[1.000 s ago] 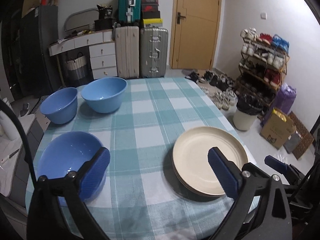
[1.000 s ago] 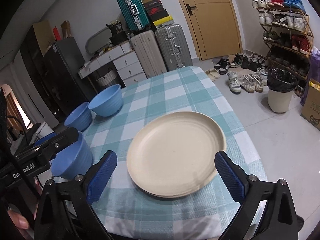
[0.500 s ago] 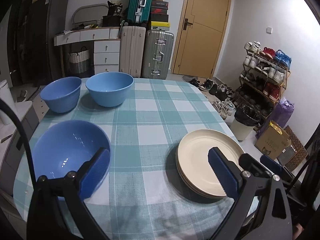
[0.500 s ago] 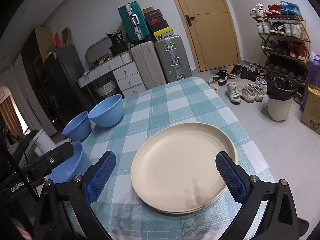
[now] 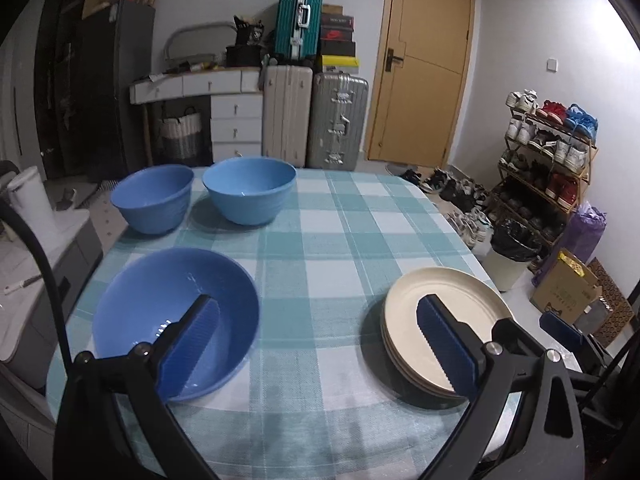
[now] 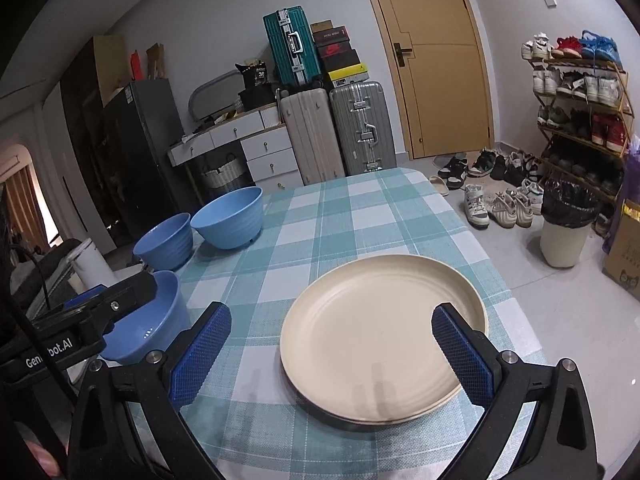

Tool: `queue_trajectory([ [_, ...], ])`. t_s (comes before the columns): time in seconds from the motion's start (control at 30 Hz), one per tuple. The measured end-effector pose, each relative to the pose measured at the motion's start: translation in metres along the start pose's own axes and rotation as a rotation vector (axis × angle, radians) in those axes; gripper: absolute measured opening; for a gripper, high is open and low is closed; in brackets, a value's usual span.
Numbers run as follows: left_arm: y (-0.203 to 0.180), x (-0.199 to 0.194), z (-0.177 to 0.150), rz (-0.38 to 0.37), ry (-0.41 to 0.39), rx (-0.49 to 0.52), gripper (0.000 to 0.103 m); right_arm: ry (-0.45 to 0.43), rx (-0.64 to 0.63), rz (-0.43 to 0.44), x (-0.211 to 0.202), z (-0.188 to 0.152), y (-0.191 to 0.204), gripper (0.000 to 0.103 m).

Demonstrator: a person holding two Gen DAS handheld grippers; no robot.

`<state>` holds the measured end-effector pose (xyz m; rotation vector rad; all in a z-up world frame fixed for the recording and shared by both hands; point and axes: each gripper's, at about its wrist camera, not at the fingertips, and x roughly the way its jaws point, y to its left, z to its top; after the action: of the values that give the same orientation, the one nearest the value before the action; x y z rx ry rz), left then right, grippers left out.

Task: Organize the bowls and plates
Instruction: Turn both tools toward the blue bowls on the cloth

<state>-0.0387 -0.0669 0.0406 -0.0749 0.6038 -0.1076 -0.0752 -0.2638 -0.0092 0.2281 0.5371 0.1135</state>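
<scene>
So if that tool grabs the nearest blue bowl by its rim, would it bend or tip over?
The nearest blue bowl looks rigid and matte, probably plastic, so it likely stays stiff and light. Its walls flare from a narrower base, so a one-sided rim pinch might tilt it. The left tool, open above it, has ridged pads that should limit slipping.

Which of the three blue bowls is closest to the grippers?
The front blue bowl, alone beneath the left gripper; the other two bowls sit side by side farther back.

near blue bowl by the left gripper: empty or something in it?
Empty. The near blue bowl sits upright on the tablecloth, and its inside shows only bare blue surface with light glints.
</scene>
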Motion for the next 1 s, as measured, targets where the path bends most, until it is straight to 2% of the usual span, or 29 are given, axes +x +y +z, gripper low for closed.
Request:
queue_trajectory([
  [0.17, 0.003, -0.002, 0.0, 0.028, -0.009, 0.009, 0.1, 0.024, 0.018, -0.001, 0.003, -0.001, -0.004, 0.102],
  [0.43, 0.012, -0.004, 0.002, 0.029, -0.006, -0.021, 0.1, 0.039, 0.015, -0.001, 0.004, -0.001, -0.002, 0.102],
  [0.6, 0.028, -0.012, 0.007, 0.031, -0.019, -0.078, 0.1, 0.03, 0.019, 0.014, 0.004, 0.0, 0.001, 0.102],
  [0.7, 0.045, -0.022, 0.014, 0.036, -0.026, -0.152, 0.1, 0.012, 0.031, 0.073, 0.002, 0.002, 0.006, 0.102],
  [0.9, 0.085, -0.031, 0.028, 0.109, 0.01, -0.228, 0.1, -0.027, -0.013, 0.16, -0.006, 0.011, 0.03, 0.102],
  [0.97, 0.105, -0.037, 0.031, 0.219, 0.001, -0.256, 0.1, -0.017, -0.034, 0.183, -0.005, 0.018, 0.043, 0.102],
  [1.0, 0.111, -0.039, 0.031, 0.245, -0.006, -0.267, 0.1, -0.011, -0.048, 0.201, -0.005, 0.022, 0.05, 0.102],
])
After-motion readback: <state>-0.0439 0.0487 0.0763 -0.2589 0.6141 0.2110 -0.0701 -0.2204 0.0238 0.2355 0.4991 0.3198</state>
